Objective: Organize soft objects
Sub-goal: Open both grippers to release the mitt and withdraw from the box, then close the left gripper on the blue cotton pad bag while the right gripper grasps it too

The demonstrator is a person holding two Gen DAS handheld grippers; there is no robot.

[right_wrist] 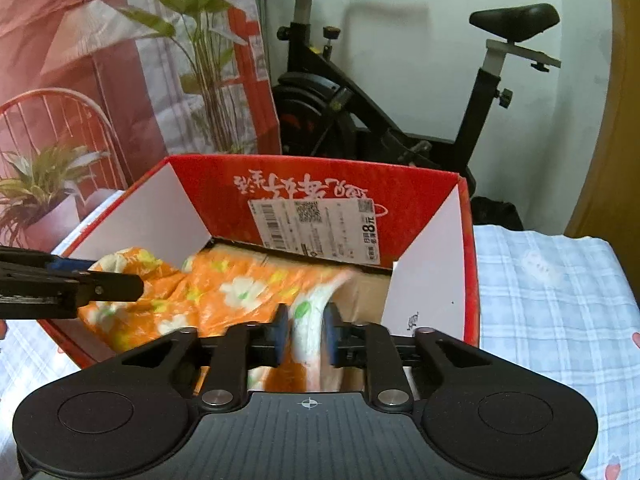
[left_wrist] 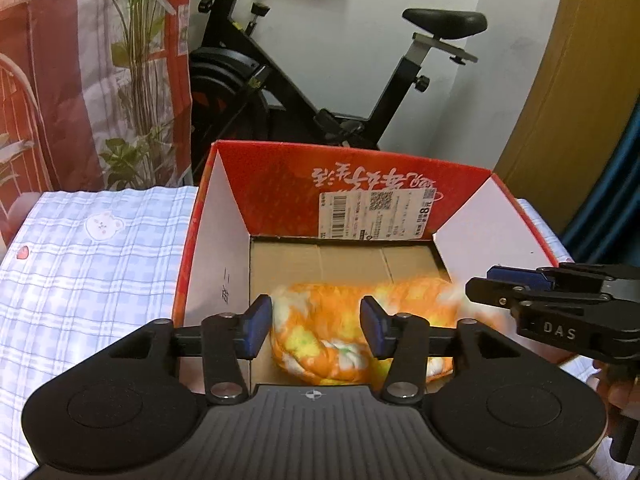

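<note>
An orange cloth with white and yellow flowers [left_wrist: 332, 316] lies bundled on the brown bottom of a red cardboard box [left_wrist: 352, 156]. My left gripper [left_wrist: 316, 326] hangs over the box's near edge, open, its blue pads well apart on either side of the cloth and clear of it. From the right, the tip of my right gripper [left_wrist: 480, 284] reaches over the box. In the right wrist view the cloth [right_wrist: 224, 280] spreads across the box [right_wrist: 312, 162]. My right gripper [right_wrist: 306, 334] stands narrowly open with a blurred white fold of the cloth loose between its pads. The left gripper [right_wrist: 132, 286] enters from the left.
The box stands on a blue-and-white checked sheet [left_wrist: 100, 260], which continues to its right [right_wrist: 552, 300]. Behind it is a black exercise bike [left_wrist: 320, 80] against a white wall. A red printed backdrop with plants [left_wrist: 100, 80] hangs at the left; a wooden panel [left_wrist: 580, 80] is at the right.
</note>
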